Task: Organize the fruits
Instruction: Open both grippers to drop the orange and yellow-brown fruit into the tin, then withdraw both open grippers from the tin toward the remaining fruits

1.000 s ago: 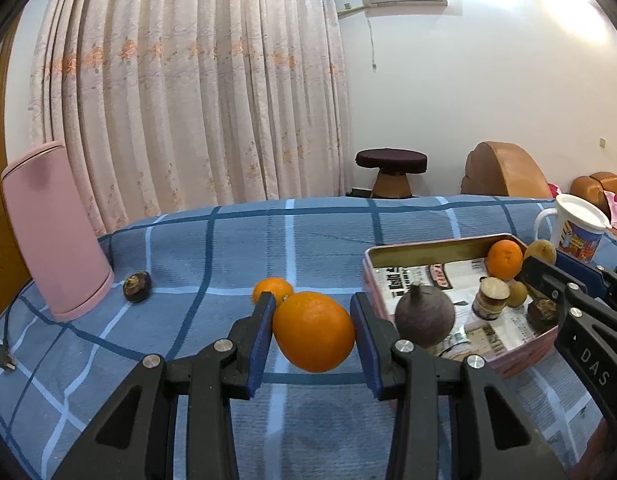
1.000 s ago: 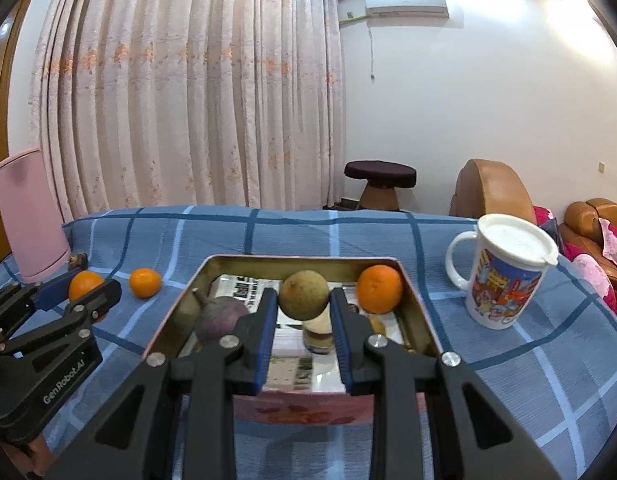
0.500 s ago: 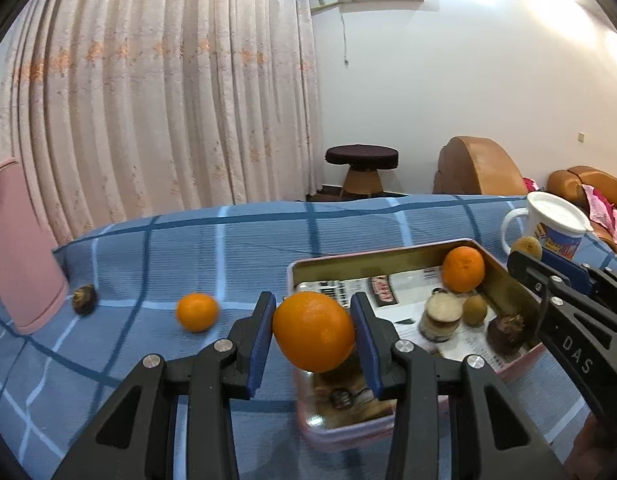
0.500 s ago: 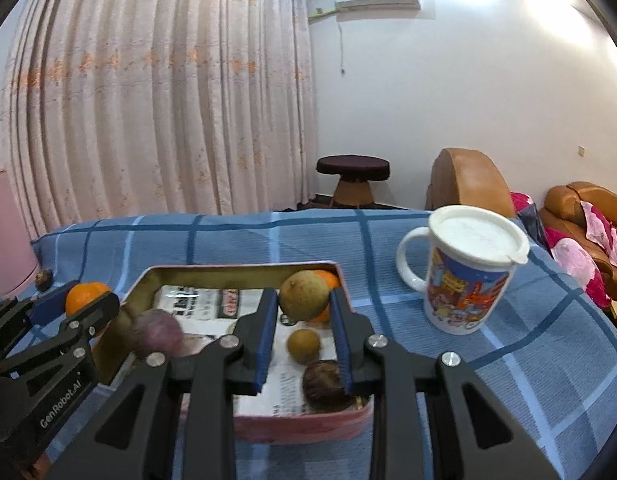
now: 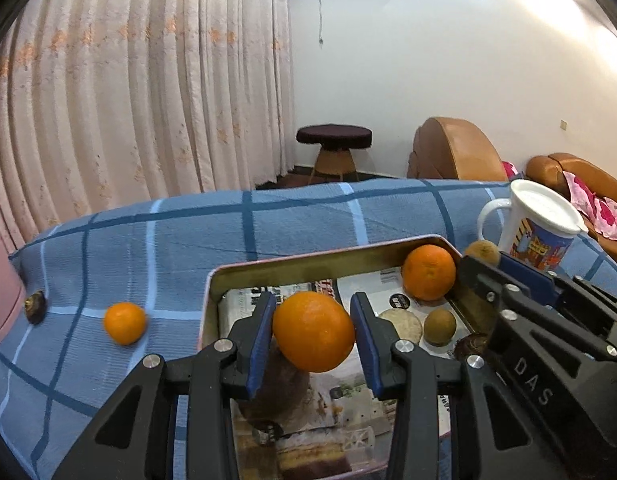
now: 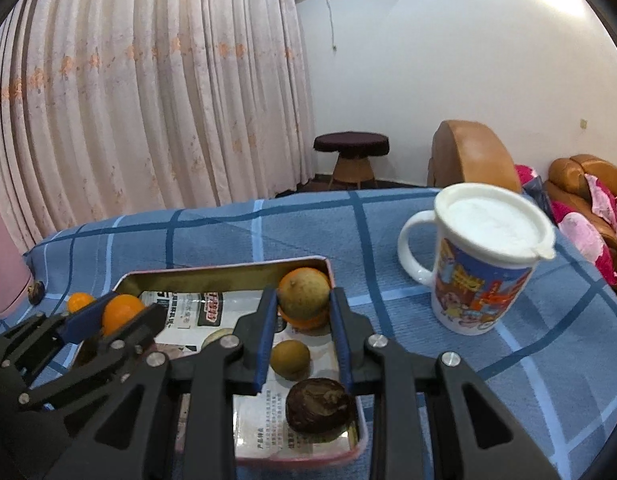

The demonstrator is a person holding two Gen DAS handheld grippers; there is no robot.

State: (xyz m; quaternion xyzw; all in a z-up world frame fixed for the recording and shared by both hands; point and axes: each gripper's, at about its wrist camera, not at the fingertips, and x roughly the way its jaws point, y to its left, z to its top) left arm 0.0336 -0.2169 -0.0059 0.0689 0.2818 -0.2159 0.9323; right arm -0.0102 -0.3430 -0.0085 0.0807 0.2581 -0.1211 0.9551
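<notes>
Over the blue checked tabletop, I've got each hand-held gripper clamped on fruit above the paper-lined metal tray — left hand-held gripper on a big round orange, right hand-held gripper on a yellow-green round fruit — so next I lower and release both.

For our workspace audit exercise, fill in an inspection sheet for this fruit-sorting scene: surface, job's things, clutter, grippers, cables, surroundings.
Surface: blue checked cloth.
Job's things: tray lined with newspaper holds several fruits; small orange and dark fruit lie outside on the cloth.
Clutter: lidded mug.
Grippers: left hand-held gripper shut on large orange; right hand-held gripper shut on brownish fruit.
Cables: nothing seen.
Surroundings: curtain, stool.
</notes>
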